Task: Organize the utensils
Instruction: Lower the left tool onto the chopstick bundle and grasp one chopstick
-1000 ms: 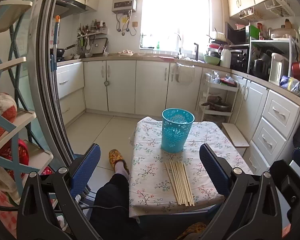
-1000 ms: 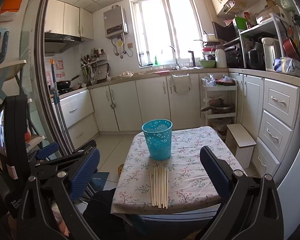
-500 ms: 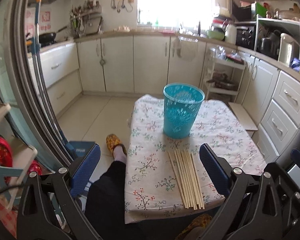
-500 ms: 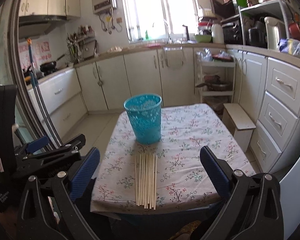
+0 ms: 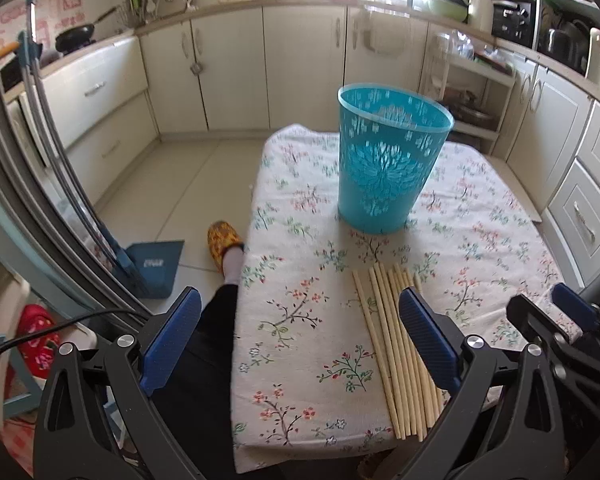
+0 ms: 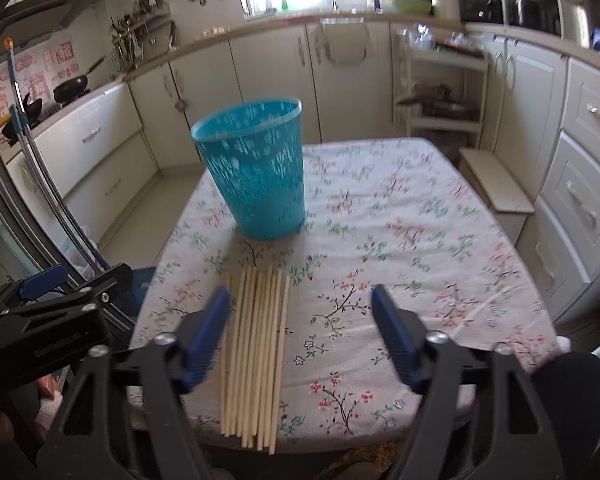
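Note:
A row of several pale wooden chopsticks (image 5: 394,344) lies side by side near the front edge of a small table with a floral cloth (image 5: 300,320); it also shows in the right wrist view (image 6: 256,344). A teal perforated plastic basket (image 5: 388,164) stands upright behind them (image 6: 256,172). My left gripper (image 5: 300,340) is open and empty above the table's front left. My right gripper (image 6: 300,332) is open and empty just above the chopsticks, its left finger (image 6: 208,332) beside the bundle. The right gripper shows at the left view's right edge (image 5: 556,320).
White kitchen cabinets (image 5: 236,72) ring the room. A person's dark-trousered leg and yellow slipper (image 5: 222,244) are left of the table. A blue dustpan (image 5: 156,264) and a door frame are at the left. A low white step (image 6: 496,184) stands right of the table.
Both grippers have moved forward and down toward the table. The chopsticks and basket look larger and nearer. The right gripper's jaws have narrowed somewhat but stay open.

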Action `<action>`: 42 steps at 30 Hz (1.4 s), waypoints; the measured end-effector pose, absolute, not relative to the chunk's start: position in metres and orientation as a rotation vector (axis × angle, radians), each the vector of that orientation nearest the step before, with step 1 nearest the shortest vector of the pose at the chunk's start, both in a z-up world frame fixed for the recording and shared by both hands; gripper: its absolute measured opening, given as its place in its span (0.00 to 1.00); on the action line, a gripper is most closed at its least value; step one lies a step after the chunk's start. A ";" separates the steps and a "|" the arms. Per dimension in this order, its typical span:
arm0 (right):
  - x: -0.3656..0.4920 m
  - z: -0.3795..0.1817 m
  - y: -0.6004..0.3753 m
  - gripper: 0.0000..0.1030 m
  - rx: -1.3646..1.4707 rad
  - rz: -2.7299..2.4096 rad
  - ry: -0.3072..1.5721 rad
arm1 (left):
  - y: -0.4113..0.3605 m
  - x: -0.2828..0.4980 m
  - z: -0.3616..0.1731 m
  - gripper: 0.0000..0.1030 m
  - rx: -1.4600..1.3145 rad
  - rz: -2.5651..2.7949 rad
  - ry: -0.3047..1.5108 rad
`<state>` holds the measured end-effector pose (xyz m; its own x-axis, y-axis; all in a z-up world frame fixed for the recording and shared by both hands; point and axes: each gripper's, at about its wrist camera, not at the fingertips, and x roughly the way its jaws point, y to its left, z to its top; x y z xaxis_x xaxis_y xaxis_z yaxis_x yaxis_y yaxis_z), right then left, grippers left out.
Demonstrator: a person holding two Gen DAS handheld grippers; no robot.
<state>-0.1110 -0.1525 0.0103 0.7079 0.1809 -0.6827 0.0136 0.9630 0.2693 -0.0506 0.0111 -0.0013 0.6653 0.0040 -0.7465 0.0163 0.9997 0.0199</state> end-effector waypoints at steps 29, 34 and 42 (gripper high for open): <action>-0.041 -0.081 -0.139 0.08 0.063 0.165 0.996 | -0.017 0.032 -0.104 0.92 0.080 0.027 1.064; -0.042 -0.080 -0.137 0.08 0.034 0.159 0.984 | -0.021 0.035 -0.110 0.85 0.091 0.031 1.045; -0.040 -0.082 -0.145 0.08 0.073 0.166 0.965 | -0.036 0.035 -0.104 0.13 0.081 -0.105 1.006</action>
